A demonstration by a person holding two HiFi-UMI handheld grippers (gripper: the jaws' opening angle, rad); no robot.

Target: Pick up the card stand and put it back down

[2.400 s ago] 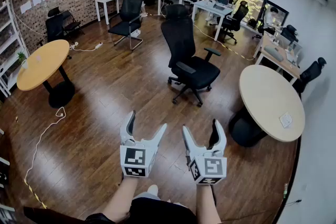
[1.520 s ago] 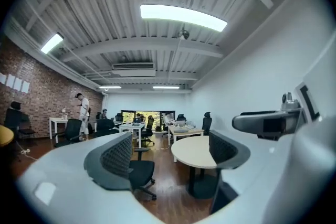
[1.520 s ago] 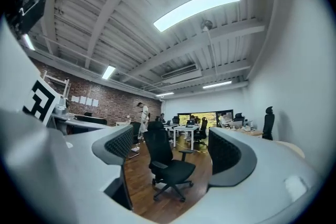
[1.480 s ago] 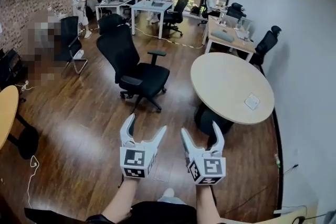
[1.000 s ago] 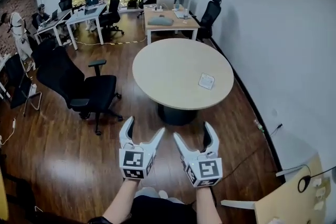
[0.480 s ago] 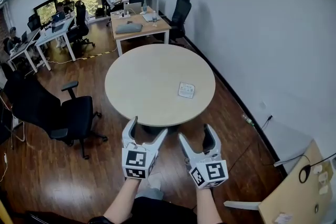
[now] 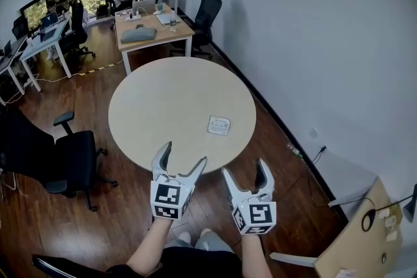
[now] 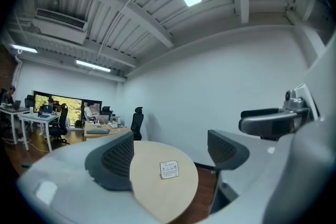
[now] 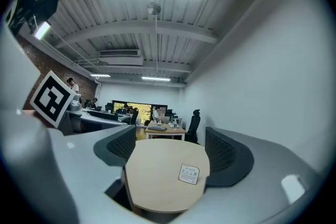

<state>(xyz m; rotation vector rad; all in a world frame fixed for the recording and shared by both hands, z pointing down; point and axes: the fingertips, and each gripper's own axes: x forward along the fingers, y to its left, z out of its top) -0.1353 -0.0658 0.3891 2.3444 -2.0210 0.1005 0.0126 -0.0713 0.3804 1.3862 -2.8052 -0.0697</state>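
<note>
Holding your left gripper (image 7: 183, 154) and right gripper (image 7: 245, 169) short of the round table (image 7: 130, 133), jaws spread and empty, you face the card stand (image 7: 219, 125) lying right of centre, so either gripper could reach it.

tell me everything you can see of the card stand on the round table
The card stand is a small, roughly square white card with a pale border and dark print too fine to read. In the gripper views it seems propped at a backward tilt, not flat. It sits on the right part of the light wood-look round table, toward the wall side. Only the tabletop touches it; the left gripper and right gripper are apart from it, jaws open.
</note>
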